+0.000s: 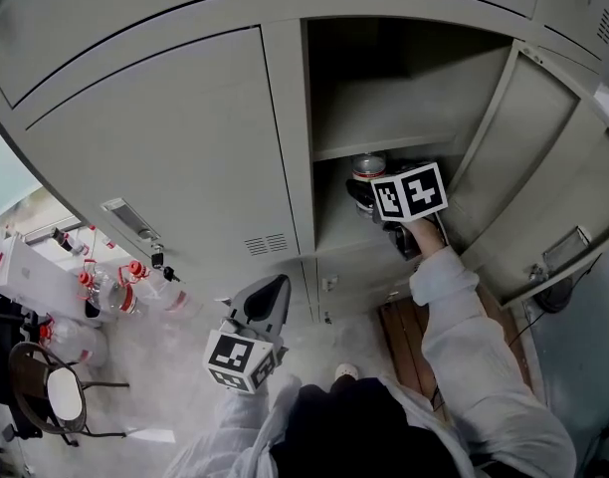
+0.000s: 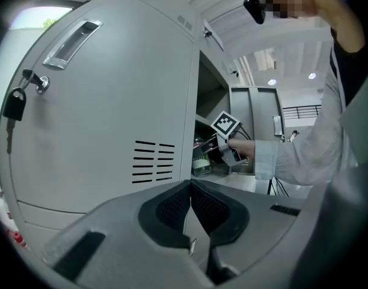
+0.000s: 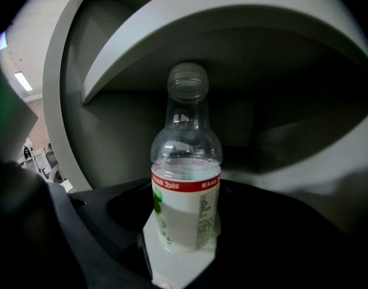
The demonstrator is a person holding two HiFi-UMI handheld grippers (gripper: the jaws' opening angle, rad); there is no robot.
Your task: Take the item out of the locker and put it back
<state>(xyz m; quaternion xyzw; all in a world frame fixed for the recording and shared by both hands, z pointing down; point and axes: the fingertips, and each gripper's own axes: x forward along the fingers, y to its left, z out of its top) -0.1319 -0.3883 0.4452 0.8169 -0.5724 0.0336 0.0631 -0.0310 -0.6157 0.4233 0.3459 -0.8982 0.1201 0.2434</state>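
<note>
One bottle [image 3: 185, 179], base hidden, is pinched by the right gripper [image 3: 184, 218] inside the locker [image 1: 414, 108]; left gripper [image 2: 190, 191] is held pressed together.

The bottle [image 3: 185, 161] is clear glossy plastic, the locker [image 1: 185, 147] matt painted metal.

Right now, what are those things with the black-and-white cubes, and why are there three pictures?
A person holds a pinching tool, called a gripper, in each hand. One picture comes from a camera on the person's head, looking down. The other two come from cameras riding on the grippers. The right gripper reaches into the open locker and pinches a clear water bottle with a red-striped label. The left gripper is closed and empty, in front of a shut locker door.
</note>
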